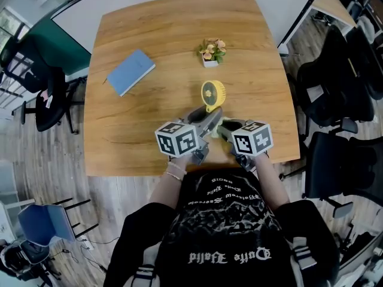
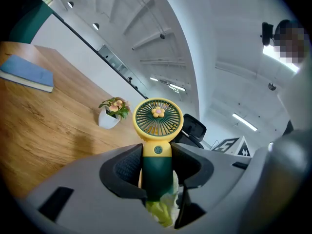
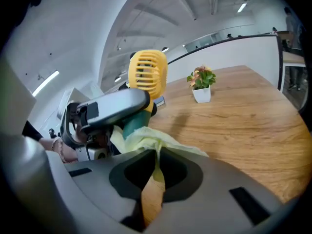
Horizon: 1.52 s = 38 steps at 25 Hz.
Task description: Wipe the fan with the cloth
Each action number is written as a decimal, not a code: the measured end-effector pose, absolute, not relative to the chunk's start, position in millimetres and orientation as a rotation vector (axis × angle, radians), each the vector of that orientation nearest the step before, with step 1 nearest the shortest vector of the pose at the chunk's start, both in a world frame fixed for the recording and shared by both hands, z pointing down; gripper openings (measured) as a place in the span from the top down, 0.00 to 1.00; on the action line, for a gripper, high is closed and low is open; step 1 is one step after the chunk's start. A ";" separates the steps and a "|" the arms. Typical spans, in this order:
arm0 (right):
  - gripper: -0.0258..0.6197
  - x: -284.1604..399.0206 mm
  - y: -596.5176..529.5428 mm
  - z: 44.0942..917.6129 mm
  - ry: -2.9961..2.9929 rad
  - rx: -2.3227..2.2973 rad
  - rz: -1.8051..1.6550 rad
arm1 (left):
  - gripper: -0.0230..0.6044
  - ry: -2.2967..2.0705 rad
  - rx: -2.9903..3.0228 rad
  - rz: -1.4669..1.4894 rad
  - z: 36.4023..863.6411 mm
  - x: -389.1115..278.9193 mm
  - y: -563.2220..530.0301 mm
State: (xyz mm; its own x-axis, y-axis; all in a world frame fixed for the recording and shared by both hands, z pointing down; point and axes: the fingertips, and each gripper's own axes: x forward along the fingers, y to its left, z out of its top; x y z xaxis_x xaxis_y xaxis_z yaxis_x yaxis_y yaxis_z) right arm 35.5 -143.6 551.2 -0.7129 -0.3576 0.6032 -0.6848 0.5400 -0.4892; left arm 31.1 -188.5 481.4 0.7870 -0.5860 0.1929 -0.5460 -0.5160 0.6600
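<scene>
A light wooden worktop point(image 1: 131, 142) stands on a grey wood-plank floor point(image 1: 51, 160). Black office chairs point(image 1: 335, 88) crowd one side, and a blue chair point(image 1: 45, 223) sits opposite. Strip lights point(image 2: 242, 122) glow on the white ceiling.

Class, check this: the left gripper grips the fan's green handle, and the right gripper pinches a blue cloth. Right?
No: the cloth the right gripper pinches is pale yellow-green, not blue, as the right gripper view shows. The left gripper does grip the fan handle.
</scene>
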 end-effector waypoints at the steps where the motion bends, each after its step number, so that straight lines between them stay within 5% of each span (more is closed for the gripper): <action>1: 0.90 37.8 -146.5 548.0 -2.357 0.864 1.044 | 0.65 -0.833 2.231 -0.076 481.3 31.2 -187.5; 38: 0.91 82.0 -181.8 502.9 -2.443 1.245 1.311 | 0.65 -0.786 2.397 0.212 483.9 47.4 -174.2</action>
